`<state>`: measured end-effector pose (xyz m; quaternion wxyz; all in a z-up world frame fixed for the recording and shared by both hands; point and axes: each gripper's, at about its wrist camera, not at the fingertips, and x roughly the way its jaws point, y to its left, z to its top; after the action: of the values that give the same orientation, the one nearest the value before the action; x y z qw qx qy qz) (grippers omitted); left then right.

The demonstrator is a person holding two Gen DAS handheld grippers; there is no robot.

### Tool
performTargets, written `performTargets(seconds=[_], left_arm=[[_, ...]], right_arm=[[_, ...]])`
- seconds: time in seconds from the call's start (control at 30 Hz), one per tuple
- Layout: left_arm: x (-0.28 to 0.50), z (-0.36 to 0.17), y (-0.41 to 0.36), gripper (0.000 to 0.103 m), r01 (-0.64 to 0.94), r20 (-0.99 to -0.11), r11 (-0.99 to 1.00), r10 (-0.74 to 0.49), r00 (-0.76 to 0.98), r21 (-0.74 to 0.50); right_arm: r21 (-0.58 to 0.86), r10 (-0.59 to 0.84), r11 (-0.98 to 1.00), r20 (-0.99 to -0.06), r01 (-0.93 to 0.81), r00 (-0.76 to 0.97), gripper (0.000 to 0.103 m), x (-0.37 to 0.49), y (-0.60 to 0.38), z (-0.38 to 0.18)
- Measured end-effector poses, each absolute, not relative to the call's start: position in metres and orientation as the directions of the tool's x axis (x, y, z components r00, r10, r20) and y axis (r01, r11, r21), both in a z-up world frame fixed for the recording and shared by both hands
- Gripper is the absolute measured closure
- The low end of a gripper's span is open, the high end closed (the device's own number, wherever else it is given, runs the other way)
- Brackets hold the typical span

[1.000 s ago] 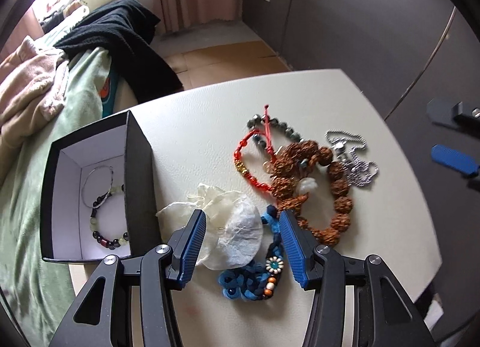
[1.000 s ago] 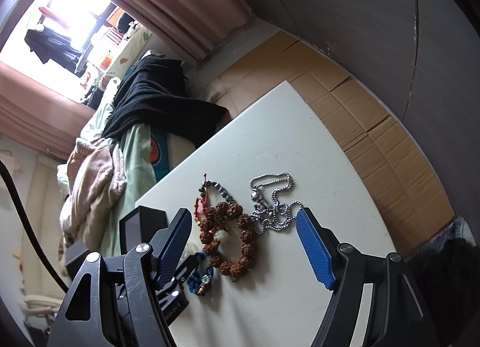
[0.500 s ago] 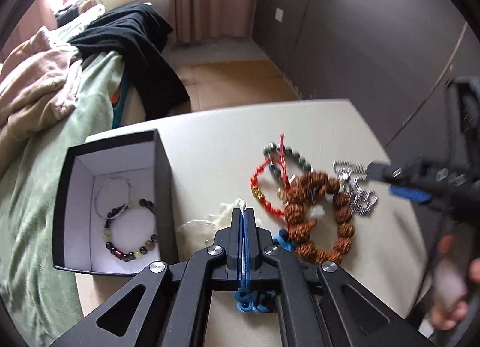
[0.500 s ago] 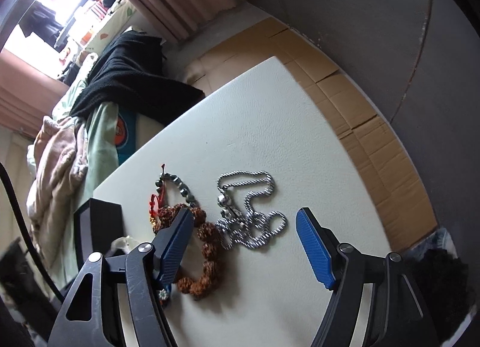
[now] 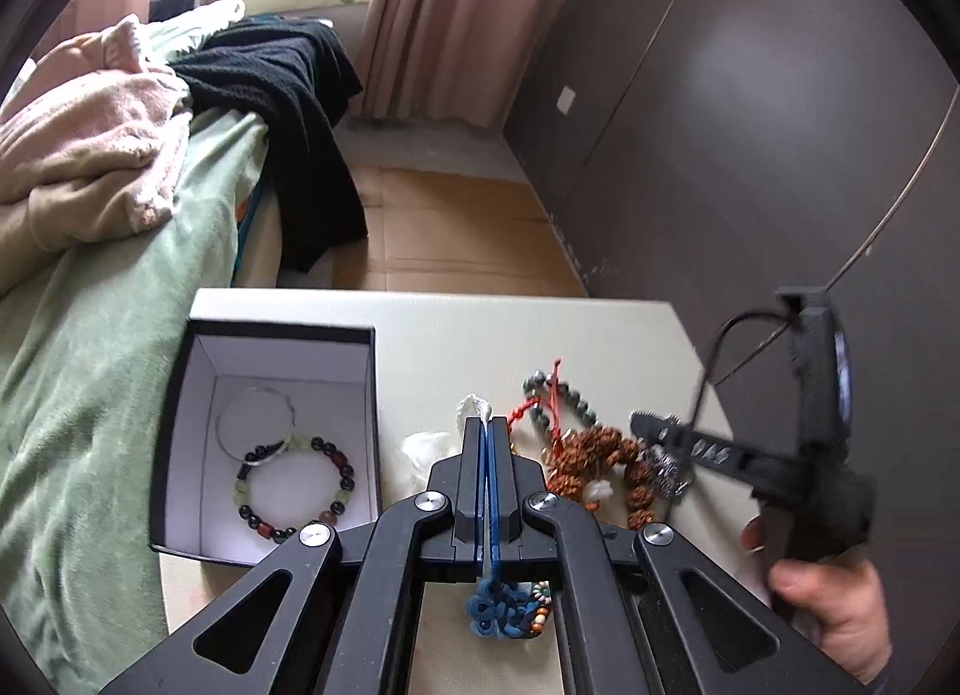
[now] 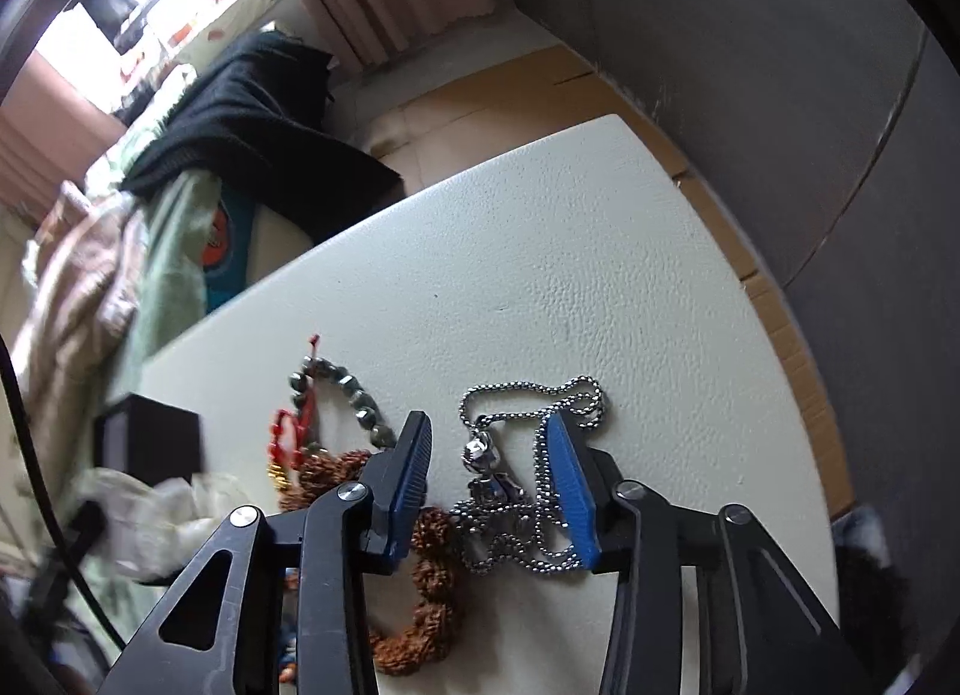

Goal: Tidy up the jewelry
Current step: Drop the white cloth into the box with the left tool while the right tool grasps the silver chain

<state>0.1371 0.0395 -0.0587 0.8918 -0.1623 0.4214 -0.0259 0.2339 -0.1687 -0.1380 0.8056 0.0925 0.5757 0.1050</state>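
My left gripper (image 5: 485,425) is shut on a blue knotted cord bracelet (image 5: 503,614), whose flower-bead end dangles under the jaws above the white table (image 5: 456,329). To its left stands a black box (image 5: 373,395) with a thin silver bangle (image 5: 255,416) and a dark beaded bracelet (image 5: 294,491) inside. My right gripper (image 6: 486,422) points down at a silver ball-chain necklace (image 6: 528,389). Its jaws are closing, the chain and pendant lie between the blue pads, and no pad presses on them. A brown seed-bead bracelet (image 6: 432,575) lies just left of it.
A red cord bracelet (image 5: 522,410), a grey bead bracelet (image 5: 570,392) and a white gauze pouch (image 5: 426,446) lie mid-table. A bed with a green blanket (image 5: 120,335) and a black cloth (image 5: 300,113) borders the left. A hand (image 5: 834,599) holds the right gripper by the right edge.
The left gripper has shut on the blue bracelet and lifted it off the table. The right gripper has come down over the silver chain and its jaws have narrowed.
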Motion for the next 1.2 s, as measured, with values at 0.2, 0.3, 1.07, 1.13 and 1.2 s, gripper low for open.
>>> performTargets(seconds=[0.2,0.3,1.07,1.13,1.2], left_arm=[[0.131,-0.046,0.056,0.103,-0.108,-0.705,0.934,-0.177,0.687,-0.34],[0.126,-0.04,0.067,0.103,-0.124,-0.686,0.924,-0.174,0.706,-0.362],[0.113,-0.035,0.138,0.092,-0.257,-0.642,0.804,-0.192,0.742,-0.537],[0.11,-0.036,0.142,0.042,-0.266,-0.633,0.791,-0.188,0.751,-0.551],[0.102,-0.03,0.148,0.016,-0.279,-0.611,0.785,-0.154,0.776,-0.552]], right_arm=[[0.132,0.164,0.984,-0.933,-0.118,0.319,0.086,0.228,-0.16,-0.135],[0.146,0.179,0.981,-0.934,-0.129,0.31,0.089,0.224,-0.165,-0.131],[0.376,0.419,0.907,-0.774,-0.188,0.475,0.089,0.194,-0.18,-0.043],[0.383,0.428,0.903,-0.763,-0.194,0.484,0.089,0.192,-0.179,-0.036],[0.397,0.441,0.896,-0.752,-0.197,0.49,0.089,0.191,-0.18,-0.029]])
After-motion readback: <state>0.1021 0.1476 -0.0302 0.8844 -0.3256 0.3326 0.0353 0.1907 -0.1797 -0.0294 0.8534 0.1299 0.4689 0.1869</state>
